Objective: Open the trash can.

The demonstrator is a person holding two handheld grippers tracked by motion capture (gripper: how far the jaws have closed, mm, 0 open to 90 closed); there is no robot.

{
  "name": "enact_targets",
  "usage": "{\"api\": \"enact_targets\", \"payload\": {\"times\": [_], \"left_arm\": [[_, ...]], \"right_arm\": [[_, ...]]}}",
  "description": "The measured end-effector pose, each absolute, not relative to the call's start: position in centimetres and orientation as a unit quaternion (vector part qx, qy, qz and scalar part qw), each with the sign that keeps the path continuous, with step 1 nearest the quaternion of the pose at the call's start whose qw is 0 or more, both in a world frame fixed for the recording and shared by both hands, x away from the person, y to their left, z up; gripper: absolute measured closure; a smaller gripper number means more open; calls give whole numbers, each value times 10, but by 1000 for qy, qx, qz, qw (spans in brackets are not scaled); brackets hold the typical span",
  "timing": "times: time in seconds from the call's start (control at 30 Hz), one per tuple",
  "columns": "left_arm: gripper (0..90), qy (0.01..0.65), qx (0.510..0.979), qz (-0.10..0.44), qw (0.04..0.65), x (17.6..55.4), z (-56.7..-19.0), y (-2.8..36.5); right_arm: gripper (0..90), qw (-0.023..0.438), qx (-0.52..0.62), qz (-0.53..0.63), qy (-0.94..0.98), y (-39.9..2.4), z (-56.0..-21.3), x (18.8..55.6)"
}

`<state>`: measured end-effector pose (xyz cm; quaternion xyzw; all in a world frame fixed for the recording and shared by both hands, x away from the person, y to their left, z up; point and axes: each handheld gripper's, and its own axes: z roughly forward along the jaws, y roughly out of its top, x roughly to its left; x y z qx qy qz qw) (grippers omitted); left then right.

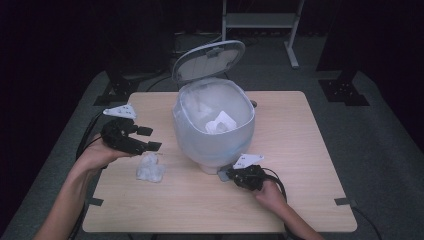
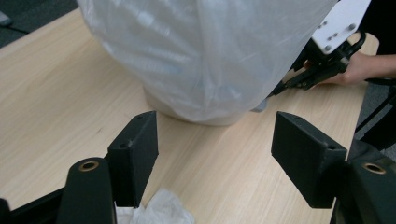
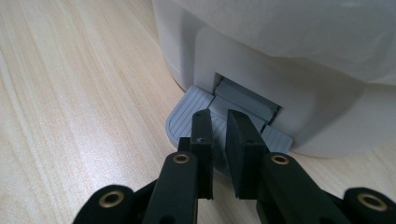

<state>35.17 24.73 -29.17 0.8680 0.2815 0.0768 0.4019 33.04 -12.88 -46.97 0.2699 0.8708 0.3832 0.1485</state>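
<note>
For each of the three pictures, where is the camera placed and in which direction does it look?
High view: above the person's side, looking forward and down on the table, the open bin, a crumpled wad; forearms and both grippers show.
Left gripper view: on the left gripper, looking along its open fingers at the bin's bag, above the wad; the right hand shows farther off.
Right gripper view: on the right gripper, low, facing the pedal with shut fingers on it.
Shared: both gripper views show the bin's base.
</note>
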Motion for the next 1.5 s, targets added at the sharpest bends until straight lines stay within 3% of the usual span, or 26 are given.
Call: {"api": "enact_targets", "payload": {"times": [0.53, 0.93, 1.5], "left_arm": [[287, 316, 858, 89, 395, 351, -317, 274], [218, 325, 856, 96, 390, 351, -329, 280], [213, 345, 858, 96, 368, 356, -364, 291]], "right_arm": [[806, 148, 271, 384, 870, -129, -470, 330], [806, 149, 273, 384, 869, -129, -470, 330], [806, 149, 274, 384, 869, -129, -470, 330]]}}
